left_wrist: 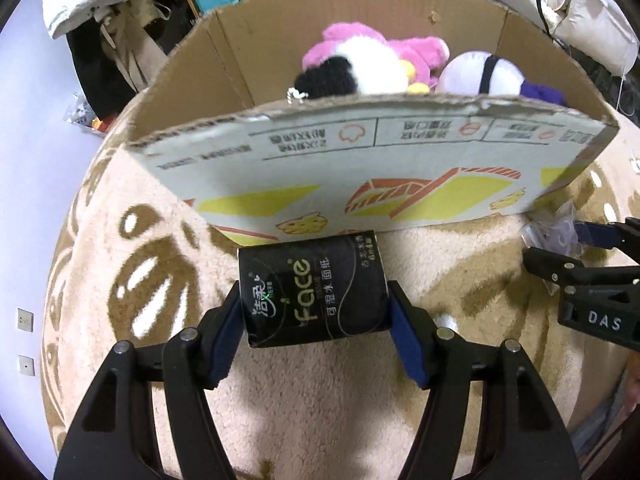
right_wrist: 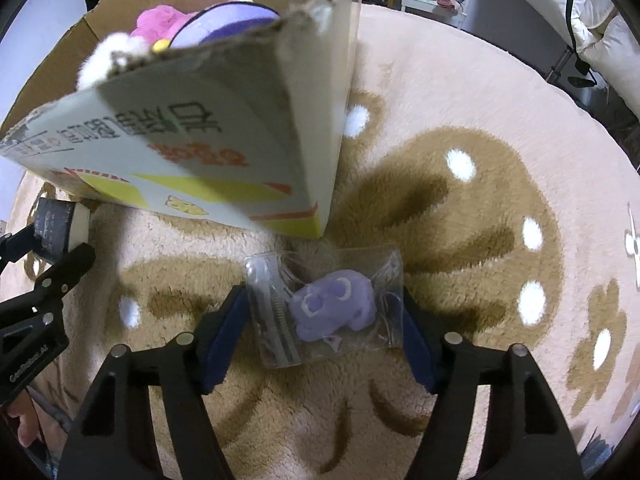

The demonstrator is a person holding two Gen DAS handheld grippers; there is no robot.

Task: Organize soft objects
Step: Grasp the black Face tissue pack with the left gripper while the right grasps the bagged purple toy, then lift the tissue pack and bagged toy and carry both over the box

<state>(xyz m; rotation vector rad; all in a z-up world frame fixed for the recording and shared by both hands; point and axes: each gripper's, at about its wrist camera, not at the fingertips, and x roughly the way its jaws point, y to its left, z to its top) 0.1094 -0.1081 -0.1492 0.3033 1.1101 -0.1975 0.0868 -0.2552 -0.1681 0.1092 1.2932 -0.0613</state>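
Observation:
My left gripper (left_wrist: 314,312) is shut on a black pack of face tissues (left_wrist: 312,288), just in front of the near wall of a cardboard box (left_wrist: 360,160). My right gripper (right_wrist: 324,312) is shut on a clear plastic bag with a small purple plush (right_wrist: 332,310) inside, by the box's right corner (right_wrist: 316,184). In the box lie a pink, white and black plush (left_wrist: 360,60) and a white and purple plush (left_wrist: 480,74). The right gripper also shows at the right edge of the left wrist view (left_wrist: 560,248), and the left one with the pack at the left edge of the right wrist view (right_wrist: 60,236).
Everything rests on a cream and brown fluffy rug (right_wrist: 460,184) with white dots and flower shapes. White bedding or cushions (left_wrist: 592,20) and clutter with bags (left_wrist: 120,40) stand behind the box. A bare pale floor (left_wrist: 32,160) lies to the left.

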